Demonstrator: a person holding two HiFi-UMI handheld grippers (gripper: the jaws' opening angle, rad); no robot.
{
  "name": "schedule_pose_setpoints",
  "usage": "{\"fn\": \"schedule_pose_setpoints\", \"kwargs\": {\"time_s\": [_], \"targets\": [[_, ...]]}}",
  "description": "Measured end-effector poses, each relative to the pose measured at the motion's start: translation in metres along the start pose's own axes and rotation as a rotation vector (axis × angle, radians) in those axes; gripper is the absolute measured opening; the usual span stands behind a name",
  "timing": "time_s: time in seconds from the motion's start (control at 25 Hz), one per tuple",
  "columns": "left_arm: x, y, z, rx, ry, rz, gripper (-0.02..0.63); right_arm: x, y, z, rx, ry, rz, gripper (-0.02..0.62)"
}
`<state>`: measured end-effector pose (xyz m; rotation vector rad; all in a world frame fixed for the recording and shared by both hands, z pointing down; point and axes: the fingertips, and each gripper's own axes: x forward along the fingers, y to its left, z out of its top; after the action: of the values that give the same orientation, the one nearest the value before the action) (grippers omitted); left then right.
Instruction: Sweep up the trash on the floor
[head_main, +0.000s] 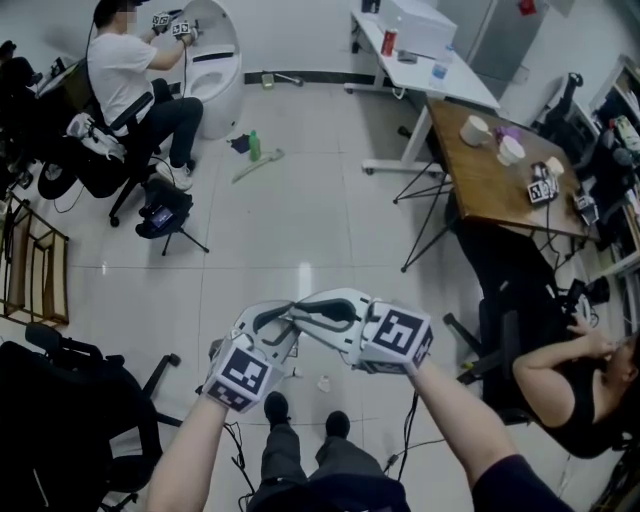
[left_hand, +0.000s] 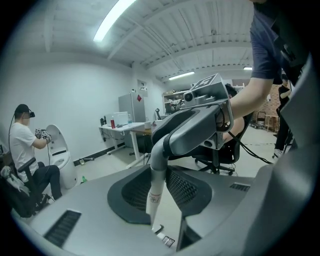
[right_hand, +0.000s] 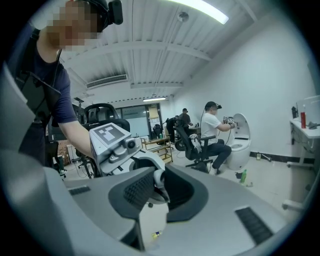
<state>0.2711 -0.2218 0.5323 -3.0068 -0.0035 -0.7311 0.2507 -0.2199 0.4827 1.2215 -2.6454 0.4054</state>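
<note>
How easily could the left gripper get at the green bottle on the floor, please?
Probably not from here: the left gripper holds a white tube, and the green bottle stands far off across the floor.

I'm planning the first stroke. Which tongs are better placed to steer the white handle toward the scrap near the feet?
Left, likely: both tongs grip the white handle, but the left gripper holds below the right gripper, nearer the floor scrap.
</note>
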Motion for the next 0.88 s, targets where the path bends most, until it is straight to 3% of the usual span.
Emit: {"fn": "schedule_pose_setpoints", "kwargs": {"time_s": [0.36,0.88], "targets": [[-0.024,-0.042,-0.022,-0.019,0.09,0.007,0.101,-0.006,0.051,-0.02,0.017,0.05,0.062,0.077],[-0.058,-0.124,-0.053,-0.028,0.155,0.084,0.104,-0.031,0.136,-0.06,0.069,0.051,0.145,0.084]]}}
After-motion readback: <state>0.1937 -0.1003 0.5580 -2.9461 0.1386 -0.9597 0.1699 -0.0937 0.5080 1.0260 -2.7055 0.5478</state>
